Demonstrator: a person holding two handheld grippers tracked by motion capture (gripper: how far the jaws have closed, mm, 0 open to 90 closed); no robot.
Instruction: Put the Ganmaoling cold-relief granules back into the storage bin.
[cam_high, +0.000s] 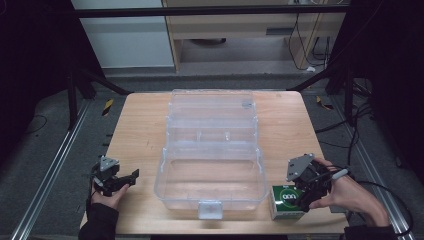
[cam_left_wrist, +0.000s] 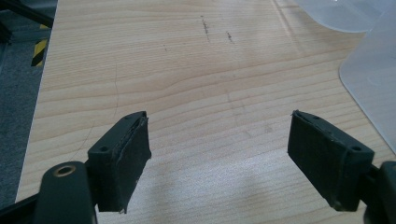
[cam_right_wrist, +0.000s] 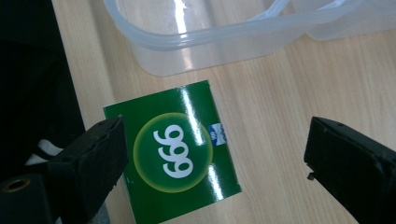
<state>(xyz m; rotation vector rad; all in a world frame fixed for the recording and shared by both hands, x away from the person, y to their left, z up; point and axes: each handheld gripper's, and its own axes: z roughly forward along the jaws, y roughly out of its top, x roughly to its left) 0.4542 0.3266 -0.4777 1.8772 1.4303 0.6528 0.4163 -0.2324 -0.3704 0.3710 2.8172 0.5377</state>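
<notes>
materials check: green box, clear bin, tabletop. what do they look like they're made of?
Green box: likely printed cardboard with a glossy coat; sharp folded edges, streaks of glare on the print.
Clear bin: translucent plastic, smooth and slightly frosted; the table grain shows through its walls, and the rim is moulded and rounded.
Tabletop: light wood-grain surface, matte; could be laminate or veneer rather than solid wood.

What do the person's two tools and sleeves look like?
Each hand carries a black tool with a grey three-cornered plate on top. The left tool and the right tool each end in two black jaws faced with flat, dark pads. A round metal eyelet sits at a jaw's base. Thin dark cables trail from the bodies. Both sleeves are dark.
</notes>
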